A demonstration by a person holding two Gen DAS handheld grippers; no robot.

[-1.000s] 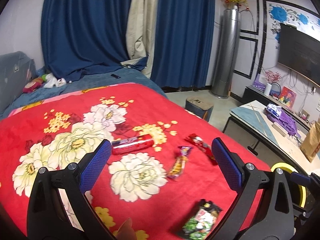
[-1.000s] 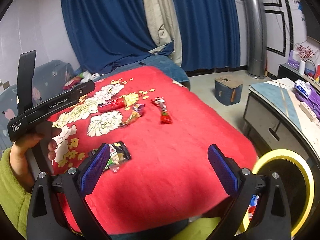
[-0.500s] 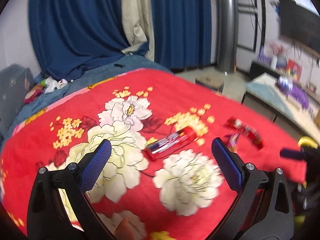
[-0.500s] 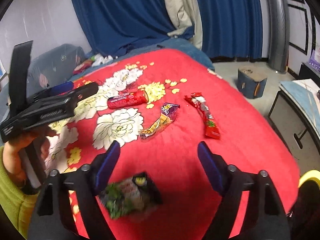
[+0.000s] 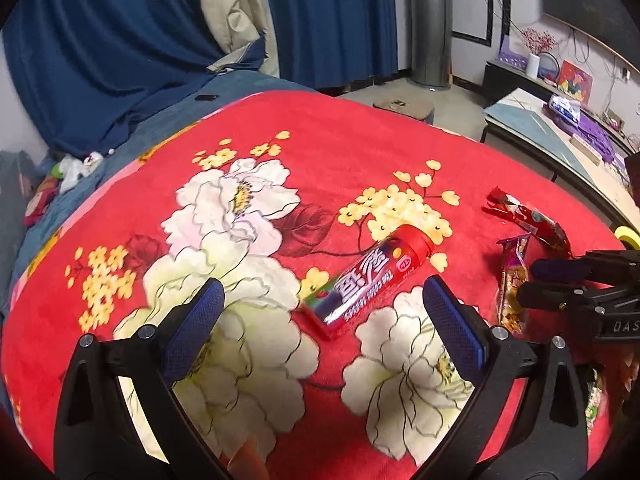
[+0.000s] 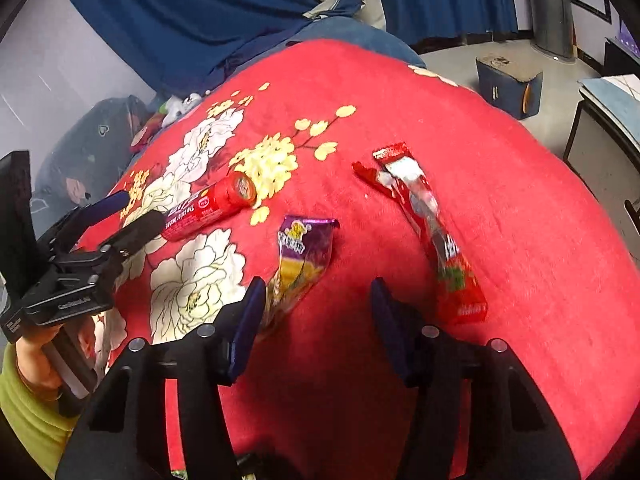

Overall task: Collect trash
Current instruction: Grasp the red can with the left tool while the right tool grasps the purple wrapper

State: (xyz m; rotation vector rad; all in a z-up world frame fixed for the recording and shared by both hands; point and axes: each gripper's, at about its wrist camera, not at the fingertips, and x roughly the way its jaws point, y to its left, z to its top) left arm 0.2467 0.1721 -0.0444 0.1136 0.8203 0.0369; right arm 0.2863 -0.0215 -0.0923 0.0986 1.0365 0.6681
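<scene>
A red candy tube [image 5: 370, 278] lies on the red flowered blanket [image 5: 340, 152], just ahead of my open, empty left gripper [image 5: 324, 320]. It also shows in the right wrist view [image 6: 212, 206]. A purple and yellow wrapper [image 6: 302, 256] lies just ahead of my open, empty right gripper [image 6: 318, 312], its lower end by the left finger. A long red wrapper [image 6: 430, 228] lies to the right of it. Both wrappers show in the left wrist view, purple [image 5: 512, 280] and red [image 5: 528, 216].
The left gripper [image 6: 80, 256] shows at the left of the right wrist view, the right gripper [image 5: 588, 280] at the right of the left wrist view. A low table [image 5: 552, 136], a box [image 6: 508, 80] on the floor and blue curtains [image 5: 120, 40] surround the bed.
Both grippers have moved forward and down over the blanket. The left one has closed in on the red tube, the right one on the purple wrapper, passing the green packet.
</scene>
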